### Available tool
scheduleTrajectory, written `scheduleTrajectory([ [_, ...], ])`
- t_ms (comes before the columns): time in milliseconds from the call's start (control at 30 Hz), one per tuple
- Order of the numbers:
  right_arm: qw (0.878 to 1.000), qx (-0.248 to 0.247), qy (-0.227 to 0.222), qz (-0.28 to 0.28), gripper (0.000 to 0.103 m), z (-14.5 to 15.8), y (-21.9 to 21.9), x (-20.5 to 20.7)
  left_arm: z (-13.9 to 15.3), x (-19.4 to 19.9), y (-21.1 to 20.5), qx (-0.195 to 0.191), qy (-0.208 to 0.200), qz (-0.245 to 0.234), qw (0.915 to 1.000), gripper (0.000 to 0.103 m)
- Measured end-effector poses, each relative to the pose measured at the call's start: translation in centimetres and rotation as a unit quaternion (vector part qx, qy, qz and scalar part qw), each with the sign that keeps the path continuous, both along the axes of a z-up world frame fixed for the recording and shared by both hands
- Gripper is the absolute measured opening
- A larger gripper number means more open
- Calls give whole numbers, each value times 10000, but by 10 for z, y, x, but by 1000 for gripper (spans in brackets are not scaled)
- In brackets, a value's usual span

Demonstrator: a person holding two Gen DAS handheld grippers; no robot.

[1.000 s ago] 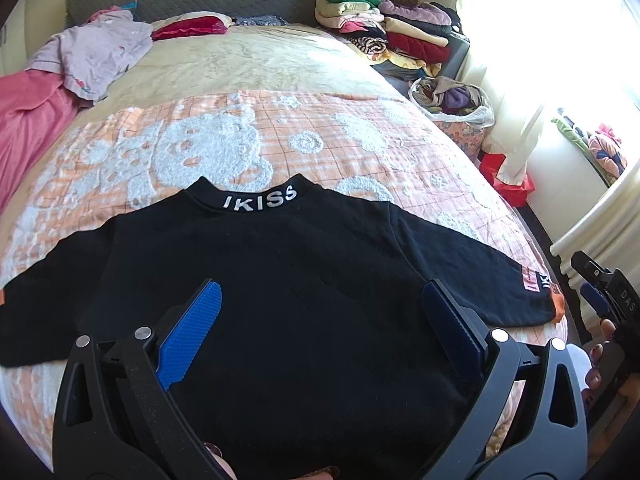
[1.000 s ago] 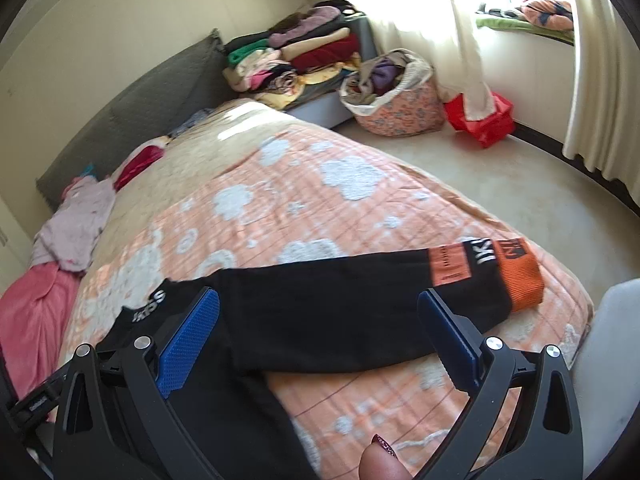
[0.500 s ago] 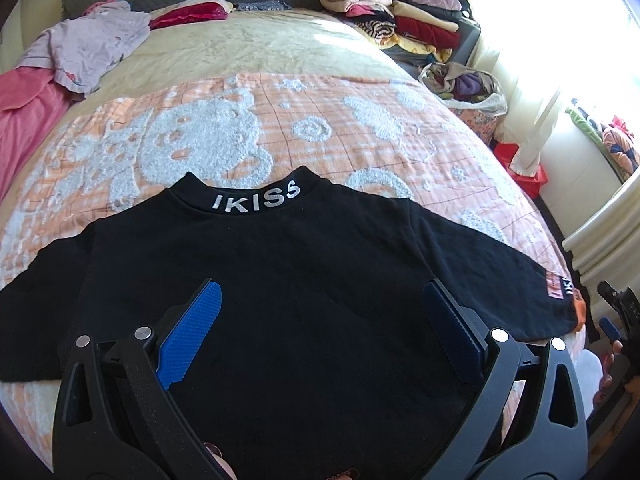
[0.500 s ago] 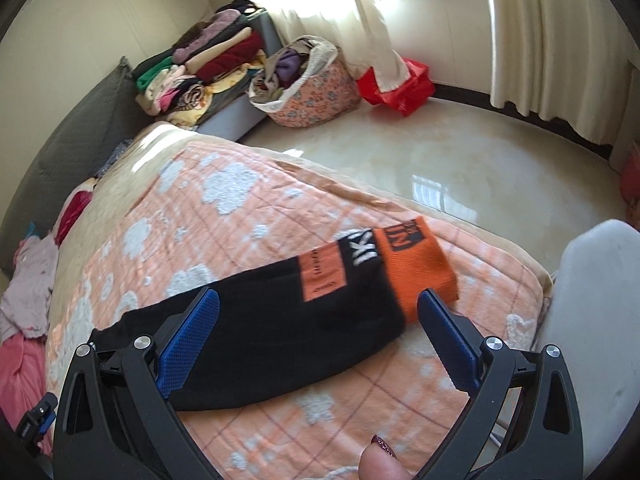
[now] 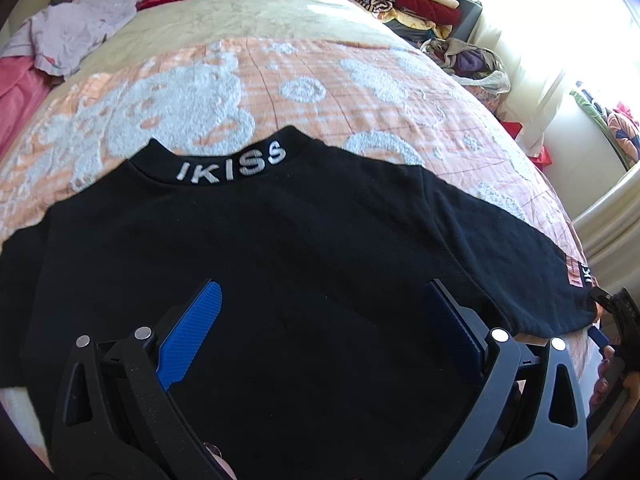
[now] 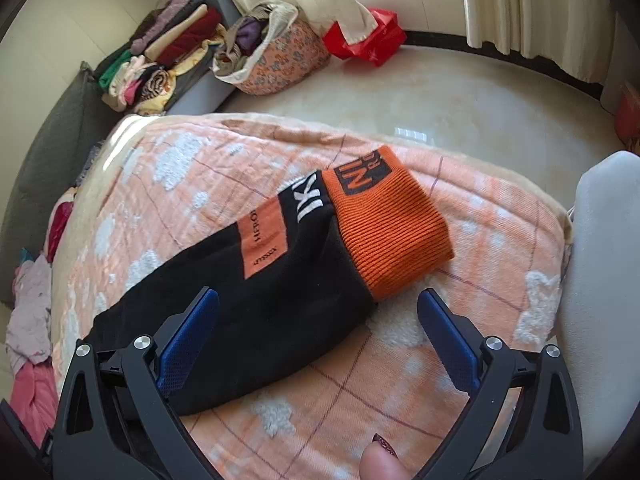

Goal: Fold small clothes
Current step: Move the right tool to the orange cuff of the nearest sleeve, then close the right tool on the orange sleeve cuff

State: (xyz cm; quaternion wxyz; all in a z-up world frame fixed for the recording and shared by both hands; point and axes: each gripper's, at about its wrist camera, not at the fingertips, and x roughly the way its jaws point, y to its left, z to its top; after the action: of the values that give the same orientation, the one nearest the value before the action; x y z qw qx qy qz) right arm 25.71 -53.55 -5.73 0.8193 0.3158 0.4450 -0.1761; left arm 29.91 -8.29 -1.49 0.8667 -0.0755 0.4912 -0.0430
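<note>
Black, with "IKISS" stitched in white on its collar, the sweatshirt (image 5: 280, 248) lies spread flat on the orange-and-white blanket (image 5: 288, 84) that covers the bed, collar toward the headboard end and both sleeves stretched out to the sides. Over the sweatshirt's lower body hangs the left gripper (image 5: 320, 320), blue pads spread wide with nothing between them. At the sweatshirt's right sleeve (image 6: 248, 312), the right gripper (image 6: 318, 330) is also spread wide and grips nothing; its left pad sits over the black sleeve cloth, its right pad over bare blanket just beside the orange ribbed cuff (image 6: 392, 236). That cuff lies near the blanket's edge, with an orange label patch (image 6: 262, 244) and white letters on the sleeve just behind it. Beyond the sweatshirt's collar, a pale lilac garment (image 5: 76, 36) lies crumpled on the bed. Off the bed past the right sleeve stand a stack of folded clothes (image 6: 160, 60), a floral basket of laundry (image 6: 276, 60) and a red bag (image 6: 368, 38) on the floor
</note>
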Motion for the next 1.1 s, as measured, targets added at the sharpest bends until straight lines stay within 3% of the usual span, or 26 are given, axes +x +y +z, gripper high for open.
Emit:
scheduleTrajectory([
  [200, 9998, 129, 142, 79, 91, -3, -2, 30, -6, 0, 1, -18, 9, -41, 10000, 95],
  [300, 9998, 187, 100, 42, 68, 1, -8, 36, -4, -1, 3, -44, -41, -54, 10000, 95],
  [367, 9996, 278, -44, 63, 46, 1, -9, 35, -4, -2, 5, -72, -55, -50, 9999, 95],
  [467, 9977, 537, -404, 104, 23, 0, -5, 28, -3, -4, 6, -92, -64, -62, 9999, 95],
  [500, 9967, 600, -515, 163, 21, 3, -3, 26, -2, -4, 7, -98, -69, -65, 9999, 95],
  [767, 9797, 685, -1525, 1105, 18, 54, 45, 20, 13, -11, 14, -303, -290, -62, 9991, 95],
  [1100, 9560, 400, -1925, 2179, 18, 104, 125, 17, 29, -21, 36, -540, -403, -7, 9977, 95],
])
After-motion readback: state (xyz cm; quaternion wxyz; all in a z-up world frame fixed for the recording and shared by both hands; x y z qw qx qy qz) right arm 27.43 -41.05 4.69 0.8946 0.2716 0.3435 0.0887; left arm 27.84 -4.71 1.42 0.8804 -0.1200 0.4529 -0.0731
